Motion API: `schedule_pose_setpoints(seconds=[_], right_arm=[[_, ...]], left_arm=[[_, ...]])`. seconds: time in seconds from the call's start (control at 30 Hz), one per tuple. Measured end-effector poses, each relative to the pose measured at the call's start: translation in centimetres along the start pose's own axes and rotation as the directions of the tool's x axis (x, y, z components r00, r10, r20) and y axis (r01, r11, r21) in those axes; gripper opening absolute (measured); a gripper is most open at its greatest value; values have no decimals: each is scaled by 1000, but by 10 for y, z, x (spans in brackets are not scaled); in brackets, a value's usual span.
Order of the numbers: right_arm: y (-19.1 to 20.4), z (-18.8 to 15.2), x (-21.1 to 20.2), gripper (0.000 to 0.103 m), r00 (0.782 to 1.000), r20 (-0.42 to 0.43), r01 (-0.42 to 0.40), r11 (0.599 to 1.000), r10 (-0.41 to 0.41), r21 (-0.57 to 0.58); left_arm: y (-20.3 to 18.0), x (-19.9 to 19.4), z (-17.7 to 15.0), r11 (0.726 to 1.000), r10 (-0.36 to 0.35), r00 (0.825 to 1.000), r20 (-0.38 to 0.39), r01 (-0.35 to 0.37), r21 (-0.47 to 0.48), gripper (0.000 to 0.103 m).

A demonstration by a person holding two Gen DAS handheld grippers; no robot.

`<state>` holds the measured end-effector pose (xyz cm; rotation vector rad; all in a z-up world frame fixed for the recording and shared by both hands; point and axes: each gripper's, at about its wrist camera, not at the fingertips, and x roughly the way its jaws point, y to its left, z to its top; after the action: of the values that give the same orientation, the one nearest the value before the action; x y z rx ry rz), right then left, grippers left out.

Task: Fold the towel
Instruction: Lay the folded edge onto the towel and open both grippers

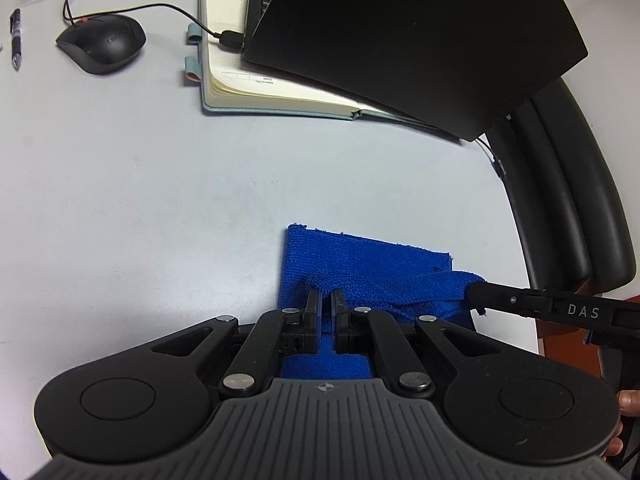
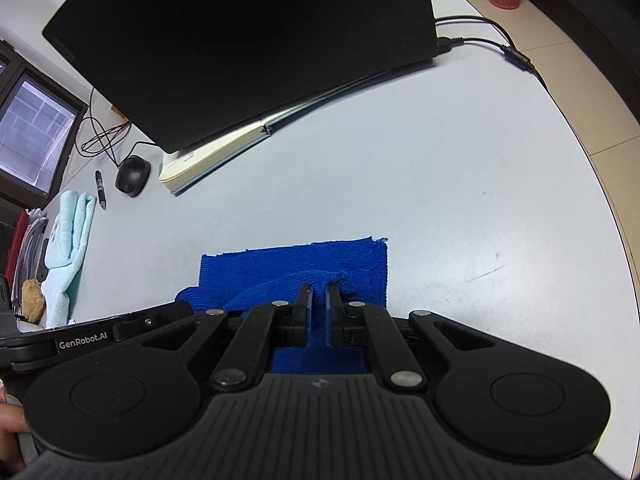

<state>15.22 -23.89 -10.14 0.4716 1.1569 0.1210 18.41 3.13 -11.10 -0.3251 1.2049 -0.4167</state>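
Note:
A blue towel lies on the pale grey table, partly folded over itself; it also shows in the right wrist view. My left gripper is shut on the towel's near left edge, with cloth bunched between its fingers. My right gripper is shut on the towel's near right edge, and it shows in the left wrist view pinching that raised corner. The lifted edge spans between both grippers just above the lower layer.
A black laptop rests on an open notebook at the back. A black mouse and pen lie at back left. A light blue cloth lies far left. A black chair stands beyond the table's right edge.

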Motion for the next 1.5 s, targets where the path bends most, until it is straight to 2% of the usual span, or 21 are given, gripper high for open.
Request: schedule_pose_setpoints(seconds=[0.27,0.43,0.77,0.93,1.5], right_arm=[[-1,4,4,12,1000,-5,13,1000,-13,-14],[2,4,0,25,1000,17,15,999,-15,-29],[8,1,-16,26,997,73,31,998,-26,-61],[11,-2,-26,26,995,98,37,996,-30,-79],[19,-18,-51,26,991,133,33,993,-17,-115]], left_arm=[[4,0,3,999,-23,1000,8,23,-36,5],[4,-5,3,999,-20,999,34,21,-43,8],[0,-30,0,998,5,992,129,2,-57,12],[-5,-39,-3,999,14,989,146,-10,-32,17],[-30,-57,-20,993,41,987,155,-57,101,18]])
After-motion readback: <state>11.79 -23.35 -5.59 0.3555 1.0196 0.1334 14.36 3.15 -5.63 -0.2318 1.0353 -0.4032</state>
